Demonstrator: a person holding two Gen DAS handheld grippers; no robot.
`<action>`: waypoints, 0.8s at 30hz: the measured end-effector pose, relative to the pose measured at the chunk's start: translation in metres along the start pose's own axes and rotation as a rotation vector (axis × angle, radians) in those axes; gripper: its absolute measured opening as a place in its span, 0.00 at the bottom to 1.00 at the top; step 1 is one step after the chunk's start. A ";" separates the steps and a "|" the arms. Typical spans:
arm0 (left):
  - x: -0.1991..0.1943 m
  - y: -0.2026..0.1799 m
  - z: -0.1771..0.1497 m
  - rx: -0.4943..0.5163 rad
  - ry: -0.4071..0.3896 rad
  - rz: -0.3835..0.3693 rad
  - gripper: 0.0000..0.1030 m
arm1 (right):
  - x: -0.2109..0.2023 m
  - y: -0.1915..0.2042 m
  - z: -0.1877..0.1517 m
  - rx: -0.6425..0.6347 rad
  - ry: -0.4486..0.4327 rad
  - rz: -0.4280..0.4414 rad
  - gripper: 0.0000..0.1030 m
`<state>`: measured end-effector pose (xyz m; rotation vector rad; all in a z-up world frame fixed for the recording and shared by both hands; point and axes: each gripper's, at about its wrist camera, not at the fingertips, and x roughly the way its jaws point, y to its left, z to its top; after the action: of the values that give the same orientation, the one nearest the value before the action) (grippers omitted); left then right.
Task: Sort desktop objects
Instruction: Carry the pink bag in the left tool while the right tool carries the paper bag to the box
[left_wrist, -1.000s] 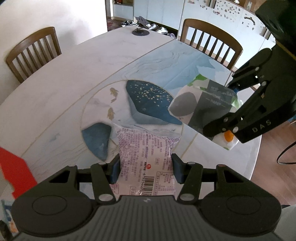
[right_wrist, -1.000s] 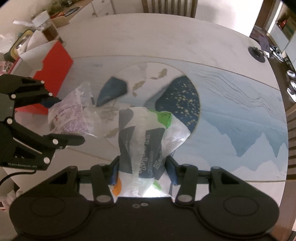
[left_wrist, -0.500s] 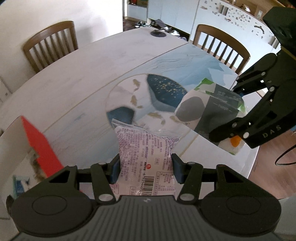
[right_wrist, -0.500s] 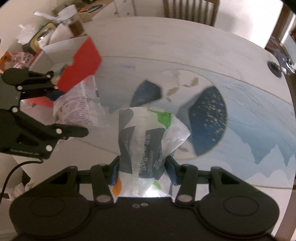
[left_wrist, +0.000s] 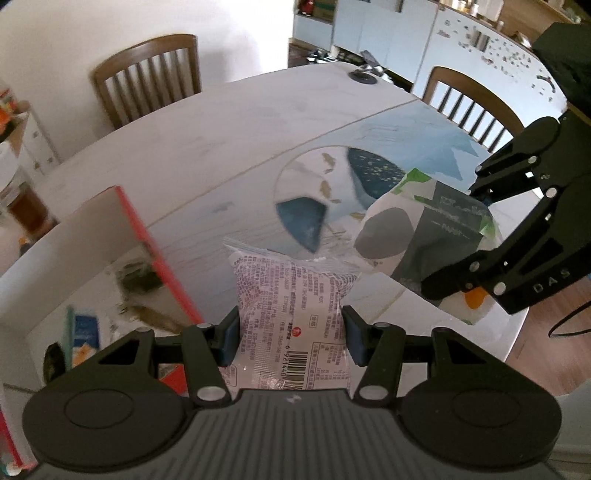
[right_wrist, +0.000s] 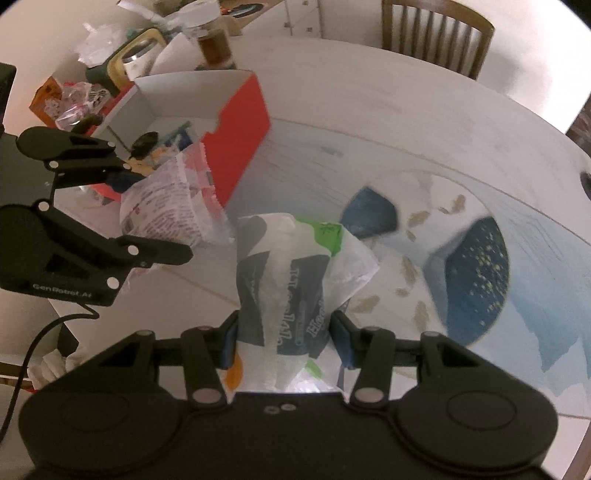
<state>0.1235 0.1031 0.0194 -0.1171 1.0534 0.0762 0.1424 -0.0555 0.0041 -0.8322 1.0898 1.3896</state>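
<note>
Snack packet clamped between left fingers.

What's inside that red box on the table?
The red box is open, with a white interior. A few small items lie at its bottom, one blue-and-white packet among them, all too blurred to name. The left gripper and its snack packet cover part.
</note>
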 end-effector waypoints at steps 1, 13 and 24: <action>-0.002 0.004 -0.001 -0.006 0.000 0.002 0.53 | 0.000 0.004 0.003 -0.008 -0.001 0.003 0.49; -0.028 0.055 -0.022 -0.063 -0.014 0.049 0.53 | 0.015 0.057 0.041 -0.098 -0.002 0.021 0.49; -0.046 0.106 -0.045 -0.105 -0.006 0.091 0.53 | 0.036 0.102 0.076 -0.156 0.003 0.046 0.49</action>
<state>0.0493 0.2022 0.0309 -0.1638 1.0489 0.2144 0.0449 0.0333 0.0105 -0.9269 1.0178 1.5267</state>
